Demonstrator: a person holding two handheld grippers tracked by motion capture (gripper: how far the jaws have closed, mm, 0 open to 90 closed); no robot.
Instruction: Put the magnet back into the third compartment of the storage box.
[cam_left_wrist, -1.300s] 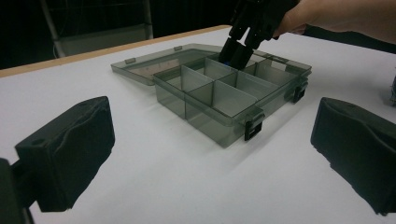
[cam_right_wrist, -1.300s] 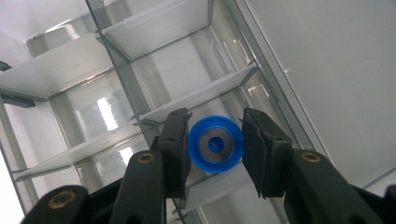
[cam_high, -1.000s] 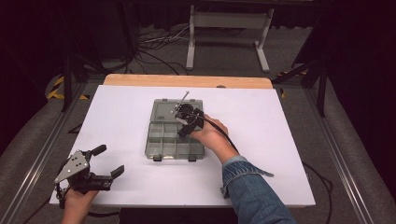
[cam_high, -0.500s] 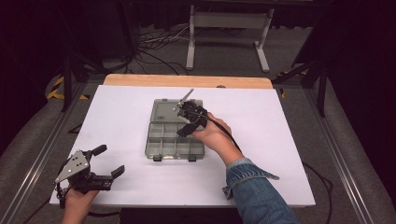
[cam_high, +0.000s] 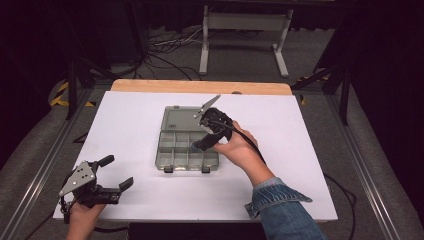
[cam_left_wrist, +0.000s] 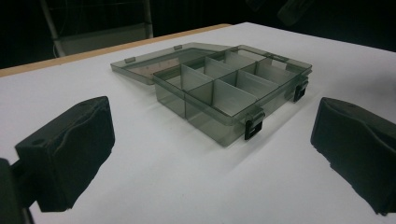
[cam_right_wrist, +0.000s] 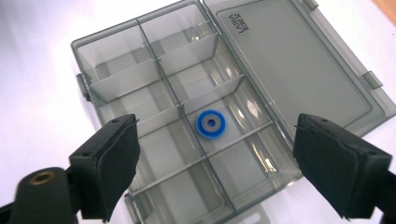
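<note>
The table (cam_high: 125, 125) is covered by a white sheet, with a bare wooden edge (cam_high: 200, 86) along its far side. Beyond it stand a metal frame (cam_high: 245, 30) and loose cables (cam_high: 165, 47) on a dark floor. Nothing lies on the white surface between the two grippers and the organiser box.

The organiser box (cam_high: 187, 140) sits near the table centre. It is smoky translucent plastic, rectangular, with its hinged lid (cam_right_wrist: 299, 70) folded flat open on the table, on the side away from the person. Thin plastic dividers split the tray into small rectangular compartments. Two dark latches (cam_left_wrist: 252, 126) hang on the front wall nearest the person.

One compartment, in the row next to the lid hinge, holds a blue ring (cam_right_wrist: 211, 124), flat and round with a grey centre and a small hole. It lies on the compartment floor, apart from the jaws. The other compartments visible in the gripper views appear empty.

The right gripper (cam_high: 210, 132) is held over the tray; its black padded jaws stand wide apart and grasp nothing, with the blue ring below the gap between them.

The left gripper (cam_high: 112, 172) rests at the near left corner of the table, well apart from the box. Its jaws are spread wide and hold nothing
</note>
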